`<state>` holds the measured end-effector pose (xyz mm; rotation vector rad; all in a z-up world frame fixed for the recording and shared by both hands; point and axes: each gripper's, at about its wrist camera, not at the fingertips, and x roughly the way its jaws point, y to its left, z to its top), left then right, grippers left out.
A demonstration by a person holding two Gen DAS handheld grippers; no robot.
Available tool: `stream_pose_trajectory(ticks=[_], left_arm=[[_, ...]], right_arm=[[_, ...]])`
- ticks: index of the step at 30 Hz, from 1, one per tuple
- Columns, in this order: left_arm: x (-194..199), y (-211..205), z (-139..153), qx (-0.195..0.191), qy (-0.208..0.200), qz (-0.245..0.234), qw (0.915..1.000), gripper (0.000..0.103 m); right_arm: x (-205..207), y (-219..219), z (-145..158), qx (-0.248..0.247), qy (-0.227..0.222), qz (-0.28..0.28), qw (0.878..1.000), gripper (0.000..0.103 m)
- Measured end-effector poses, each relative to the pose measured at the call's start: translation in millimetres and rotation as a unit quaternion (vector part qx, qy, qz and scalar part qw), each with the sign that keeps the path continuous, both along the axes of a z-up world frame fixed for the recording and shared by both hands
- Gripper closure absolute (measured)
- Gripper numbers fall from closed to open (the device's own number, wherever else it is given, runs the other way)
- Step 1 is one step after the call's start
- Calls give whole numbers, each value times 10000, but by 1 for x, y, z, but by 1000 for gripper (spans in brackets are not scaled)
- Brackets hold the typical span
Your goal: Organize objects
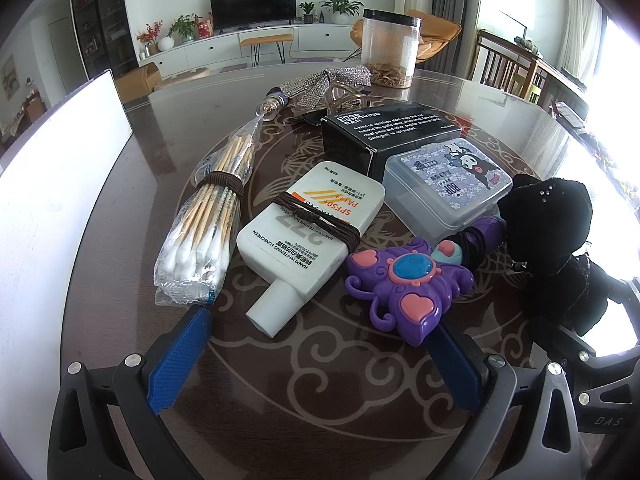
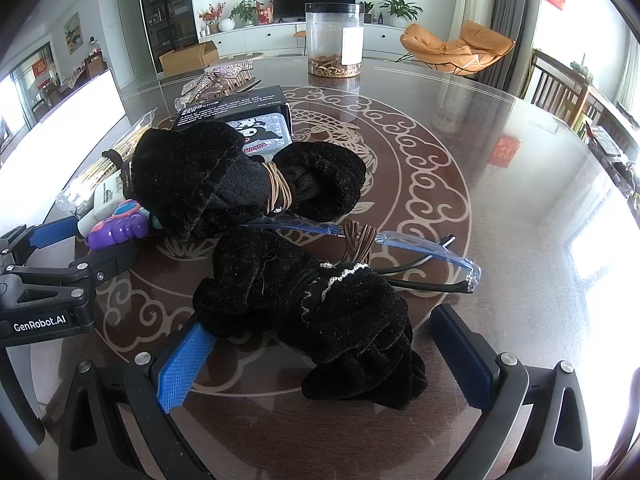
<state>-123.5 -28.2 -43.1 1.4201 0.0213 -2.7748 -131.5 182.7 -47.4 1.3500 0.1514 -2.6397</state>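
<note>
My right claw (image 2: 320, 356) stands apart around the black velvet cloth bundle (image 2: 320, 320), low centre of frame. My left claw (image 1: 316, 360) stands apart, holding nothing, below the white sunscreen bottle (image 1: 308, 224). I should centre the bundle before clamping, clear of the blue-framed glasses (image 2: 400, 240).

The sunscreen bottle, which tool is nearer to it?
Left. The left tool sits open right before the sunscreen bottle; the right tool is off to its right, straddling black fabric.

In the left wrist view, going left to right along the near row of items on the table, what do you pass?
Bag of wooden cotton swabs → white sunscreen bottle wrapped in brown hair ties → purple butterfly-shaped plastic toy → black velvet fabric bundle.
</note>
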Motion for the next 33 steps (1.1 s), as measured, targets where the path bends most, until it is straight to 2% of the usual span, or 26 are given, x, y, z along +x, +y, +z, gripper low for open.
stream_pose_trajectory(ticks=[33], left_arm=[[2,0,2,1,-3,12,10000,0]], right_arm=[[0,0,0,5,-8,11,10000,0]])
